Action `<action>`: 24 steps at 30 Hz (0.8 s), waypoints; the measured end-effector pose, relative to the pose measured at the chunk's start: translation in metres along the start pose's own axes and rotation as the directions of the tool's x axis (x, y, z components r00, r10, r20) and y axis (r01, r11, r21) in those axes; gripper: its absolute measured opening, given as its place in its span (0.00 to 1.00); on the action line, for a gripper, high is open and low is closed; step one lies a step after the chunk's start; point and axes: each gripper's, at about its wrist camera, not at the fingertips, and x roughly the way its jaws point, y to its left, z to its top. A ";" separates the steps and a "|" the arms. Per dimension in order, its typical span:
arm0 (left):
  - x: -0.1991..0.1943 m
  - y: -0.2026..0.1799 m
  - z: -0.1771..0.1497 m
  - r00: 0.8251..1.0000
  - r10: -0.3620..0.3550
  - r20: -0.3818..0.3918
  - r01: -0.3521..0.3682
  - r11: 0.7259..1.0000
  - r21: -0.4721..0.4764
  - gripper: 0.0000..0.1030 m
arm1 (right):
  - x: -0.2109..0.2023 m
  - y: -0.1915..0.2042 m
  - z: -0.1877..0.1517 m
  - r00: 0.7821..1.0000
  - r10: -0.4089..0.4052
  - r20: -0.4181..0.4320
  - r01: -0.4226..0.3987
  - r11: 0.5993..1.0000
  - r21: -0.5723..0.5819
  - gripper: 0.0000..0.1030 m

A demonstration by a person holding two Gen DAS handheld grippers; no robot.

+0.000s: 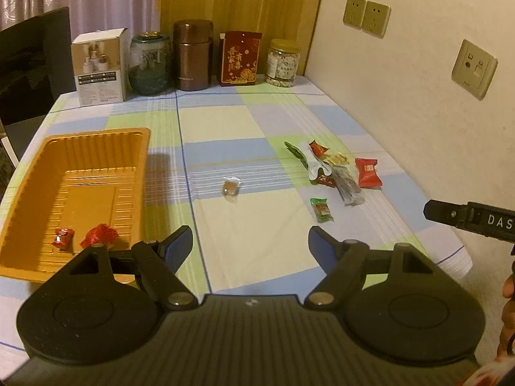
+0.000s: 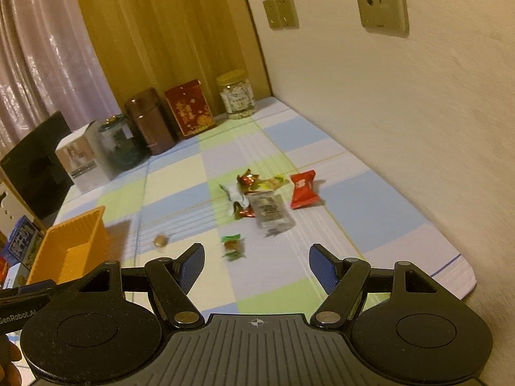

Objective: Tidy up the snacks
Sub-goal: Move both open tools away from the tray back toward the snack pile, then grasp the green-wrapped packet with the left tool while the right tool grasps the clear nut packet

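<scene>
An orange plastic tray (image 1: pixel 42 189) lies at the table's left and holds two red wrapped candies (image 1: pixel 63 238); its corner shows in the right wrist view (image 2: pixel 74 241). A small brown candy (image 1: pixel 230 188) lies alone mid-table, also in the right wrist view (image 2: pixel 160 241). A green-wrapped candy (image 1: pixel 321 209) (image 2: pixel 233 246) lies nearer the right. A pile of mixed snack packets (image 1: pixel 334 167) (image 2: pixel 267 196) includes a red packet (image 1: pixel 367 172) (image 2: pixel 302 189). My left gripper (image 1: pixel 250 241) is open and empty above the table front. My right gripper (image 2: pixel 257 259) is open and empty, just short of the green candy.
A white box (image 1: pixel 99 66), green glass jar (image 1: pixel 149 62), brown canister (image 1: pixel 192 54), red box (image 1: pixel 239 58) and a jar of nuts (image 1: pixel 283 62) line the table's back edge. A wall with sockets (image 1: pixel 473 67) runs along the right. A dark chair (image 1: pixel 32 64) stands at left.
</scene>
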 end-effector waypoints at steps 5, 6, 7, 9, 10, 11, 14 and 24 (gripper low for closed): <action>0.019 -0.006 0.005 1.000 -0.004 -0.015 0.005 1.000 0.016 0.75 | 0.015 -0.006 0.000 1.000 -0.005 -0.012 0.005 1.000 0.003 0.70; 0.022 -0.007 0.006 1.000 -0.005 -0.017 0.006 1.000 0.018 0.75 | 0.018 -0.007 0.000 1.000 -0.007 -0.015 0.007 1.000 0.003 0.70; 0.026 -0.008 0.007 1.000 -0.007 -0.020 0.007 1.000 0.021 0.75 | 0.022 -0.009 0.000 1.000 -0.009 -0.018 0.009 1.000 0.003 0.70; 0.035 -0.011 0.008 1.000 -0.007 -0.024 0.007 1.000 0.025 0.75 | 0.029 -0.013 0.001 1.000 -0.011 -0.025 0.011 1.000 0.004 0.70; 0.040 -0.013 0.009 1.000 -0.007 -0.027 0.008 1.000 0.026 0.75 | 0.033 -0.015 0.002 1.000 -0.015 -0.027 0.015 1.000 0.001 0.70; 0.045 -0.014 0.009 0.999 -0.009 -0.031 0.009 1.000 0.026 0.75 | 0.037 -0.017 0.003 0.999 -0.018 -0.029 0.018 1.000 -0.003 0.70; 0.060 -0.020 0.011 0.999 -0.013 -0.040 0.014 1.000 0.028 0.74 | 0.049 -0.023 0.006 0.999 -0.020 -0.036 0.020 1.000 -0.014 0.70; 0.115 -0.051 0.015 0.996 -0.059 -0.062 0.061 0.998 0.024 0.74 | 0.092 -0.045 0.017 0.998 -0.019 -0.055 0.016 0.999 -0.048 0.69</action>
